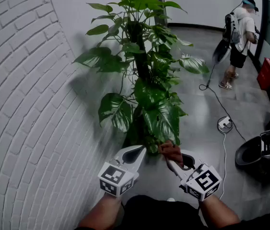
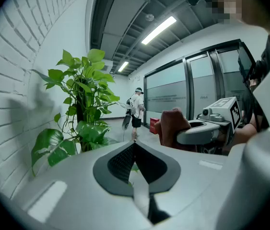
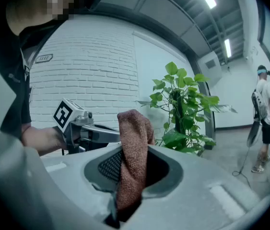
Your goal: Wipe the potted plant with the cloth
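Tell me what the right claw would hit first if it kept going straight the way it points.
Most likely the lower leaves of the potted plant. The right claw is shut on the cloth, which sticks out ahead and would touch first; depth is unclear.

Ceiling strip lights (image 2: pixel 158 30) above the left tool (image 2: pixel 135 144) give cool, even light. The plant (image 1: pixel 146 75) beyond it casts a soft shadow (image 1: pixel 83 87) on the brick wall (image 1: pixel 19 123). Gripper views warp toward dark, round edges.
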